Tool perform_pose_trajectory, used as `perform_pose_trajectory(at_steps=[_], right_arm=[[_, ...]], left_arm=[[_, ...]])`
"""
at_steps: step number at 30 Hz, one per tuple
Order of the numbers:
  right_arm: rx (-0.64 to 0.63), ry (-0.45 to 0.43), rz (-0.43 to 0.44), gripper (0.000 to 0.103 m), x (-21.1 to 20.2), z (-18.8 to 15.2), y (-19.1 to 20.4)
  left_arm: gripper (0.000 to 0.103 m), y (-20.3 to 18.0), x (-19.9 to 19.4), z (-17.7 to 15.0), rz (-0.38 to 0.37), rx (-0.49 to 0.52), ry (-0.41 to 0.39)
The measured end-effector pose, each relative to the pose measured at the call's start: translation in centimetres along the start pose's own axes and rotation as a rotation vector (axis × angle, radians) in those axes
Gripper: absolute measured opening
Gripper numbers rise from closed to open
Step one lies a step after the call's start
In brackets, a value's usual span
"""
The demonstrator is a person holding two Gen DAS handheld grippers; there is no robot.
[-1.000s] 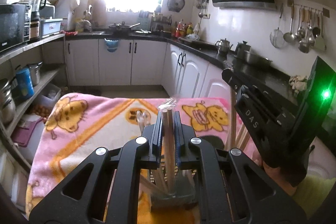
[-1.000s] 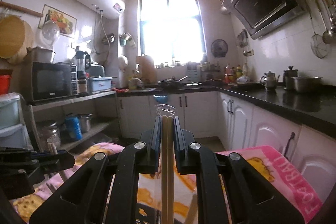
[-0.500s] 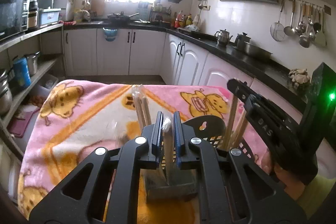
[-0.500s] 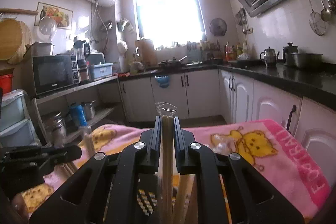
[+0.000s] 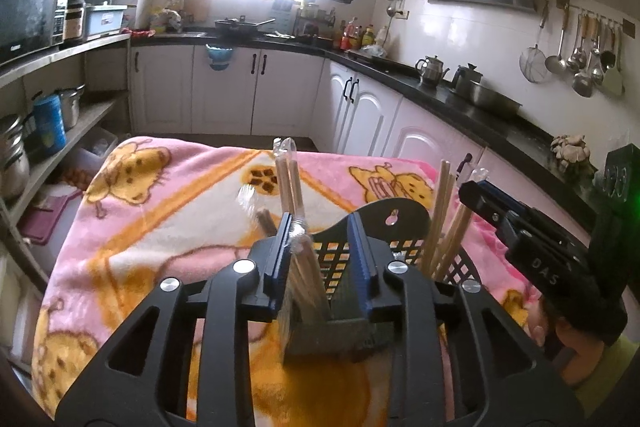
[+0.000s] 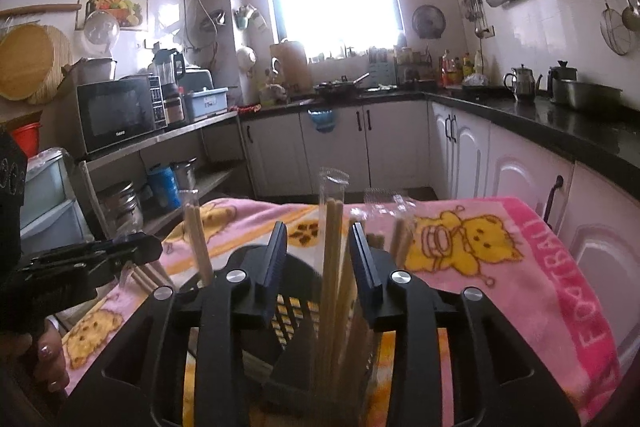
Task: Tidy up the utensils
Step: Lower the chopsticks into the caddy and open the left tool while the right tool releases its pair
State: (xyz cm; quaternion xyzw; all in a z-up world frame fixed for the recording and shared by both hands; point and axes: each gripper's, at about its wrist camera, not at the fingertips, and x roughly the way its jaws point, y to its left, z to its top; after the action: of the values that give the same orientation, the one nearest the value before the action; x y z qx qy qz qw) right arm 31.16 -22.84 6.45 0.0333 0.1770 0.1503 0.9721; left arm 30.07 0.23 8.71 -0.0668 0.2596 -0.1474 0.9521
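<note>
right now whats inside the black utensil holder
Several pairs of wooden chopsticks in clear plastic sleeves stand upright in the black utensil holder. Their lower ends and the holder's bottom are hidden behind its walls and the grippers.

Pale wooden chopsticks in clear plastic sleeves (image 6: pixel 334 227) stand upright — some leaning — in a black latticed plastic utensil holder (image 5: pixel 376 223) on the blanket.
</note>
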Motion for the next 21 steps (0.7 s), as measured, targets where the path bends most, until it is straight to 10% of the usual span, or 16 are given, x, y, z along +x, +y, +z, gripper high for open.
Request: perform_pose_trajectory(at_steps=[21], right_arm=[[-0.042, 0.014, 0.005, 0.081, -8.5, -2.1, 2.3]], left_arm=[[0.084, -1.0, -6.6, -3.3, -0.003, 0.001, -0.032]])
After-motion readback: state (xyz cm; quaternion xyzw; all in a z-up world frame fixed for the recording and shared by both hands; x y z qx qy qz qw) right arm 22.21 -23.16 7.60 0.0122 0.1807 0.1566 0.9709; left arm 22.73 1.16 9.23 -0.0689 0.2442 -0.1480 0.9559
